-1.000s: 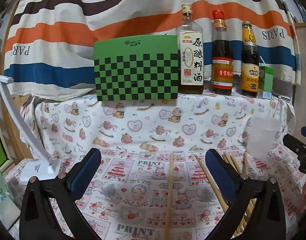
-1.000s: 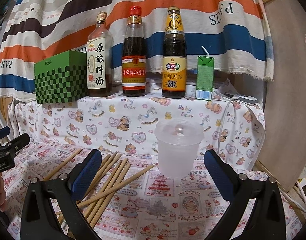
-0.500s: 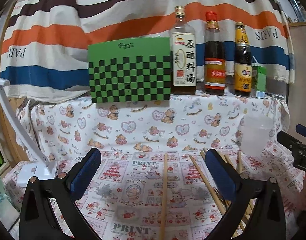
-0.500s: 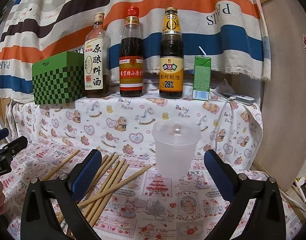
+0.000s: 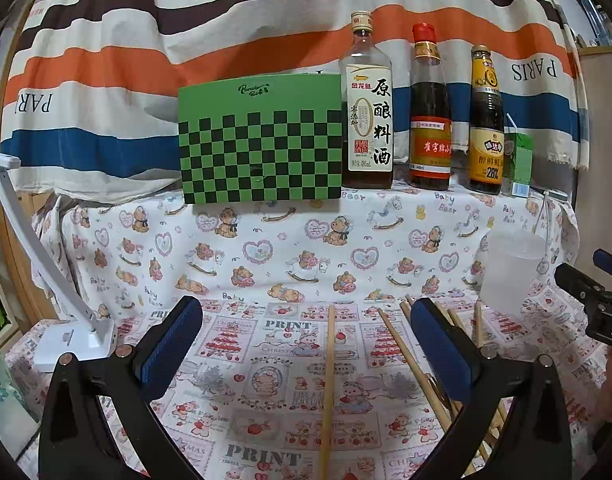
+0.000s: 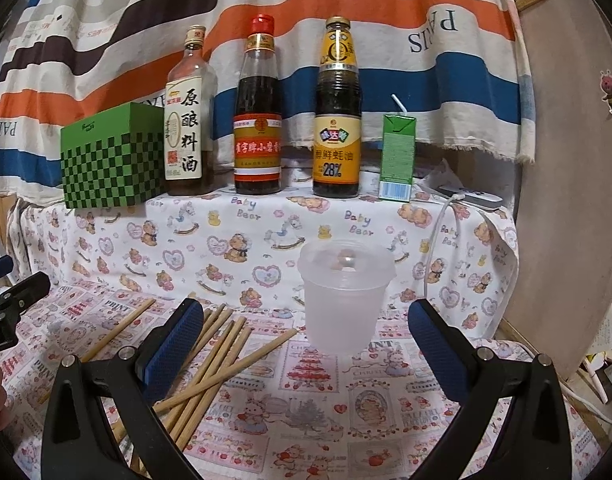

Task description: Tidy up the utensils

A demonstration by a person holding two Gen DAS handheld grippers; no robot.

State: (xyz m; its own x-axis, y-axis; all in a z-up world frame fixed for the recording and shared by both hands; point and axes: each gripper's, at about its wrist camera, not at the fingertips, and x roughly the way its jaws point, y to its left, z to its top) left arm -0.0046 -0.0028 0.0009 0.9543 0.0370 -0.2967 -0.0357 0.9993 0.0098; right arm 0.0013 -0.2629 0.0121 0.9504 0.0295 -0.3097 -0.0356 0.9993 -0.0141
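Observation:
Several wooden chopsticks (image 6: 216, 354) lie in a loose pile on the printed tablecloth, left of a translucent plastic cup (image 6: 344, 294) that stands upright. In the left wrist view a single chopstick (image 5: 329, 380) lies lengthwise between the fingers of my left gripper (image 5: 306, 344), which is open and holds nothing. More chopsticks (image 5: 410, 364) run under its right finger, and the cup (image 5: 510, 276) stands at the right. My right gripper (image 6: 306, 344) is open too, hovering in front of the cup with nothing between its fingers. Each gripper shows at the edge of the other's view.
A raised shelf at the back holds a green checkered box (image 5: 260, 140), three sauce bottles (image 6: 258, 112) and a green drink carton (image 6: 398, 156). A white lamp base (image 5: 72, 340) sits at the left. A white cable (image 6: 434, 248) hangs at the right, beside a wooden board (image 6: 566, 200).
Both views have shifted slightly: the left gripper has drifted so the bottles sit further left in view, and the right gripper has edged a little closer to the cup. Both stay open.

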